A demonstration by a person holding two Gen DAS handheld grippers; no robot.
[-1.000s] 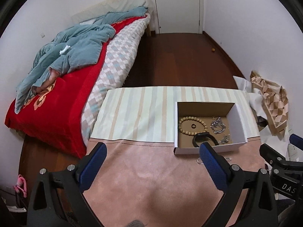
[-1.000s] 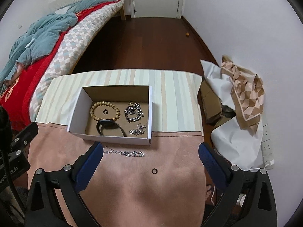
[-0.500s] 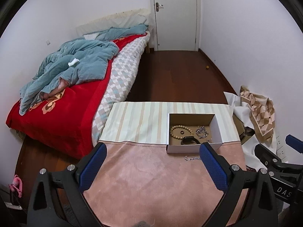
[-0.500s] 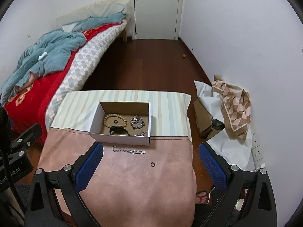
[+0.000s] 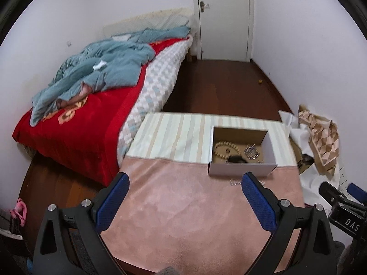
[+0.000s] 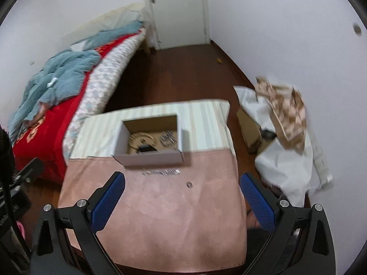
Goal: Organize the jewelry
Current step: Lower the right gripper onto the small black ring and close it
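An open cardboard box (image 5: 242, 170) (image 6: 149, 158) sits on the table where pink cloth meets striped cloth. Inside lie a wooden bead bracelet (image 5: 223, 151) (image 6: 137, 137), a black band (image 5: 235, 159) (image 6: 145, 149) and silver chains (image 5: 252, 153) (image 6: 167, 137). A silver chain (image 6: 160, 172) (image 5: 236, 182) and a small dark ring (image 6: 189, 185) lie on the pink cloth in front of the box. My left gripper (image 5: 184, 200) and right gripper (image 6: 182, 200) are both open and empty, held well back above the table's near side.
A bed (image 5: 80, 119) with a red cover and a blue blanket stands to the left. Crumpled paper and a patterned box (image 5: 321, 137) lie on the floor at the right wall. A white door (image 5: 223, 18) is at the back.
Both grippers have pulled back and up from the table, so the box and jewelry look smaller and farther. The right view has tilted and blurred. Both stay open.
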